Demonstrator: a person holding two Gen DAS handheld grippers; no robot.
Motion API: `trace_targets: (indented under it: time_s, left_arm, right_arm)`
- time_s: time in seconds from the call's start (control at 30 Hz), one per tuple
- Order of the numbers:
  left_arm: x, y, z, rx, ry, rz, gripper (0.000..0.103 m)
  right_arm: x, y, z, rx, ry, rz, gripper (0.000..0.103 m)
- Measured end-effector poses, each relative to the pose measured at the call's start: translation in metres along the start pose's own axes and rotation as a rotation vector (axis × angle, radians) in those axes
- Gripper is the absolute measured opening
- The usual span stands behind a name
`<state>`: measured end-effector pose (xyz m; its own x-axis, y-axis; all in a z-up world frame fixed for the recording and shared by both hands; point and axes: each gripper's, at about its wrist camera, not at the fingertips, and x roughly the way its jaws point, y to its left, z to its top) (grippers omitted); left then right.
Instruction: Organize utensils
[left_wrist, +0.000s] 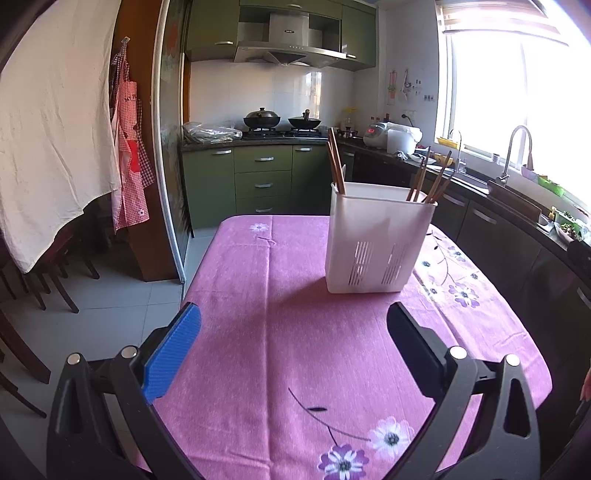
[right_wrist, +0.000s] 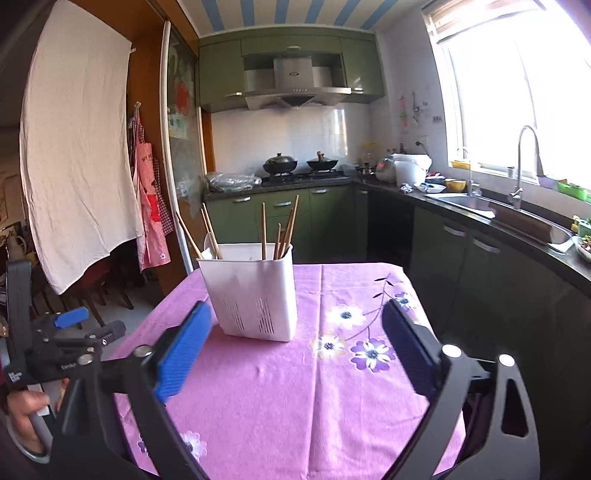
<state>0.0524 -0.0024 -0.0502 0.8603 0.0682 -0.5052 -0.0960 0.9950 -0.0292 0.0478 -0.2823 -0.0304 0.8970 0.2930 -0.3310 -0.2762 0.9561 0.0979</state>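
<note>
Both grippers hang above a table draped in a pink floral tablecloth (left_wrist: 280, 332), and each stands wide apart with nothing between its pads. From the left wrist view, the left gripper (left_wrist: 293, 325) shows a blue ribbed pad on one finger and a dark pad on the other, spread over bare cloth, well short of the white plastic utensil holder (left_wrist: 373, 243). From the right wrist view, the right gripper (right_wrist: 297, 325) is likewise spread, its blue pad near the holder's lower corner though not touching it; the left gripper's body and the person's left hand (right_wrist: 26, 410) appear at the lower left edge of that view. The holder stands upright on the cloth toward the far end of the table, its lower walls slotted. Wooden chopsticks (left_wrist: 424, 181) lean out of one end compartment, and a second bunch of chopsticks (left_wrist: 335, 166) stands at the opposite end beside what looks like a pale spoon handle, too small to be sure. Behind the table are green kitchen cabinets (left_wrist: 262, 173), two dark woks (left_wrist: 280, 120) on the stove, a range hood (left_wrist: 288, 48), a rice cooker (left_wrist: 376, 134) on the dark counter, a tall faucet (left_wrist: 515, 147) under the bright window, a red checked apron (left_wrist: 129, 155) hanging by the door, and a white cloth (left_wrist: 55, 122) draped at the left.
</note>
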Motion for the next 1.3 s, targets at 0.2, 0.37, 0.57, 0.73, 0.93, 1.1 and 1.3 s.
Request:
trace_targets:
  time_s: [0.2, 0.37, 0.57, 0.73, 0.93, 1.1, 1.3]
  left_arm:
    - [-0.02, 0.004, -0.006, -0.014, -0.013, 0.015, 0.096]
    - [-0.036, 0.007, -0.006, -0.013, -0.037, 0.026, 0.096]
    - [-0.049, 0.006, -0.006, -0.01, -0.056, 0.024, 0.096]
    - [-0.053, 0.003, -0.006, 0.001, -0.059, 0.022, 0.096]
    - [-0.056, 0.002, -0.006, 0.0, -0.068, 0.021, 0.096]
    - [-0.057, 0.002, -0.006, -0.003, -0.07, 0.021, 0.096]
    - [-0.057, 0.002, -0.006, 0.0, -0.069, 0.021, 0.096]
  right_arm:
    - [-0.019, 0.003, -0.015, -0.005, -0.009, -0.024, 0.098]
    - [-0.032, 0.003, -0.015, -0.006, -0.028, -0.028, 0.098]
    - [-0.042, 0.005, -0.013, -0.013, -0.03, -0.024, 0.098]
    - [-0.051, 0.006, -0.01, -0.015, -0.044, -0.022, 0.098]
    - [-0.056, 0.006, -0.008, -0.02, -0.051, -0.019, 0.098]
    - [-0.056, 0.006, -0.007, -0.023, -0.051, -0.019, 0.098]
    - [-0.055, 0.008, -0.006, -0.026, -0.045, -0.014, 0.098]
